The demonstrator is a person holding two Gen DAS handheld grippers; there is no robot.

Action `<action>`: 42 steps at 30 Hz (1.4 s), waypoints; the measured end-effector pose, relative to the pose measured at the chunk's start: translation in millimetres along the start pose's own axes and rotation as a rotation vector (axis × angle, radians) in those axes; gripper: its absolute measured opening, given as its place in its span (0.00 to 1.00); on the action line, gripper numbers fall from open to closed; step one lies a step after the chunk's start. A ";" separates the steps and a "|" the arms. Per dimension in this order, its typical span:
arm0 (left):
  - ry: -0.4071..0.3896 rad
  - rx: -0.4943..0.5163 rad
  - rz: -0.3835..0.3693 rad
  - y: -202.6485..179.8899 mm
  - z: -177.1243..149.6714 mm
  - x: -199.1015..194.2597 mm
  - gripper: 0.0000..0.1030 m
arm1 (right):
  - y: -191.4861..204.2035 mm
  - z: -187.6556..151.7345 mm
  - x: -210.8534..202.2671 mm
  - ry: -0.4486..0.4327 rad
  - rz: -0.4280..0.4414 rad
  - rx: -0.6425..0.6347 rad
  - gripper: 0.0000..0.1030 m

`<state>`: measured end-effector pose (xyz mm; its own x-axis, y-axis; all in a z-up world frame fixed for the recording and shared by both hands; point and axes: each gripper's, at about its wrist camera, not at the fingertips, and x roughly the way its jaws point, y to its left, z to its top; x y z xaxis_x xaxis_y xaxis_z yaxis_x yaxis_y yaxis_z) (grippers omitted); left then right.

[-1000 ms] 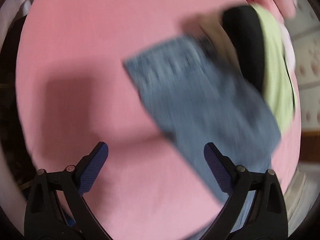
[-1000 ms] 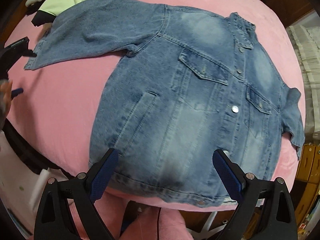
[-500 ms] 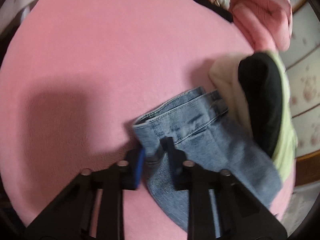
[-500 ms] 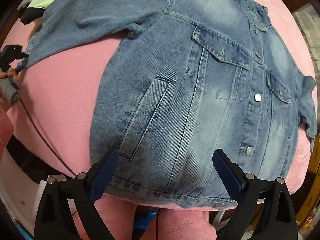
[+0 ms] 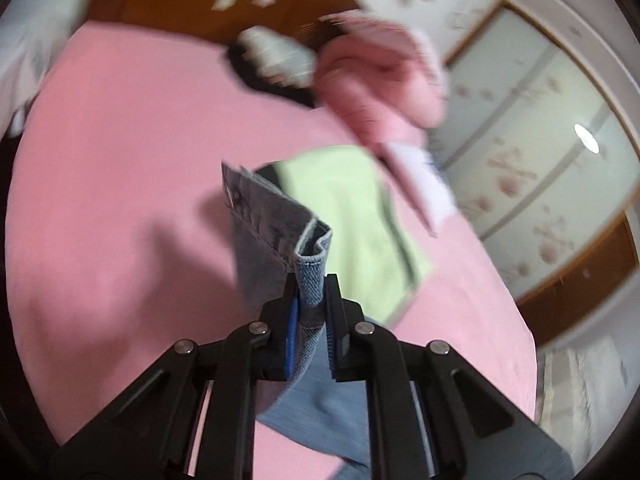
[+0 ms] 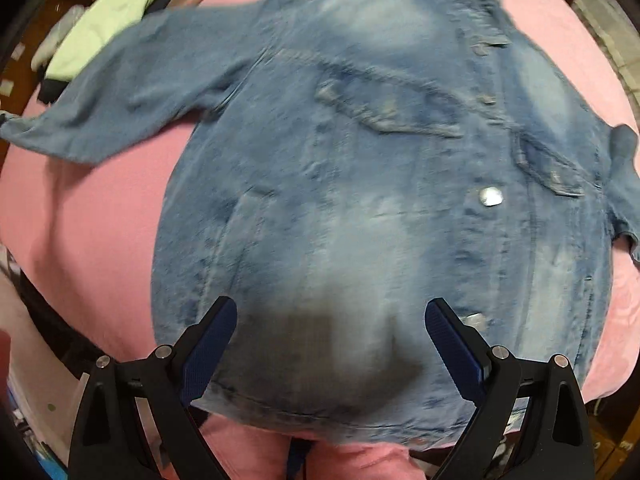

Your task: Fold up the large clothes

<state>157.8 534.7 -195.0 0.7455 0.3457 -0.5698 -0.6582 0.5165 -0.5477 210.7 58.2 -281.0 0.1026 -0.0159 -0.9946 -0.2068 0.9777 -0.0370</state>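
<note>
A blue denim jacket (image 6: 360, 184) lies front-up and buttoned on a pink bed cover (image 6: 92, 232), one sleeve (image 6: 132, 92) stretched out to the left. My left gripper (image 5: 311, 304) is shut on that sleeve's cuff (image 5: 276, 220), its jaws still closing a little, and holds it lifted off the cover. My right gripper (image 6: 331, 320) hangs open, pointing down over the jacket's lower hem (image 6: 304, 396), with the denim below its fingers and nothing pinched. The jacket's other sleeve (image 6: 624, 184) is bunched at the right edge.
Past the held cuff lie a light green garment (image 5: 356, 216), a folded pink blanket (image 5: 384, 80) and a dark bundle (image 5: 276, 64). A wardrobe with patterned doors (image 5: 532, 152) stands to the right. The bed's near edge runs under the right gripper.
The left gripper went from open to closed on the sleeve cuff, then lifted it and tilted up toward the room. The right gripper came down closer over the jacket's hem, still open.
</note>
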 end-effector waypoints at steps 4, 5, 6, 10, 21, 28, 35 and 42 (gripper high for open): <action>-0.016 0.124 -0.102 -100.2 -26.5 -28.3 0.08 | -47.5 4.1 -19.2 -0.070 0.028 0.046 0.94; -0.010 0.149 -0.140 -121.9 -34.4 -28.7 0.08 | -58.4 5.9 -23.5 -0.088 0.029 0.057 0.94; -0.003 0.178 -0.175 -146.7 -42.5 -32.1 0.08 | -72.7 8.7 -28.8 -0.109 0.030 0.066 0.94; 0.042 0.325 -0.275 -240.5 -88.1 -29.9 0.08 | -129.4 18.3 -44.0 -0.209 0.031 0.121 0.94; 0.459 0.486 -0.347 -348.7 -276.2 62.0 0.11 | -249.7 57.2 -24.2 -0.304 0.137 0.304 0.94; 0.666 0.441 -0.230 -306.1 -330.5 49.4 0.68 | -260.2 81.7 25.2 -0.202 0.389 0.348 0.83; 0.639 0.400 0.014 -236.4 -309.2 26.2 0.73 | -226.5 94.7 69.1 -0.069 0.608 0.371 0.70; 0.578 0.469 0.280 -191.3 -298.3 33.5 0.73 | -179.4 102.7 87.2 0.011 0.471 0.293 0.46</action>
<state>277.4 213.7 -292.0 0.3017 0.1164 -0.9463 -0.6041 0.7912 -0.0953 356.7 -97.1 -351.1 0.0543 0.4366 -0.8980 0.0515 0.8969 0.4392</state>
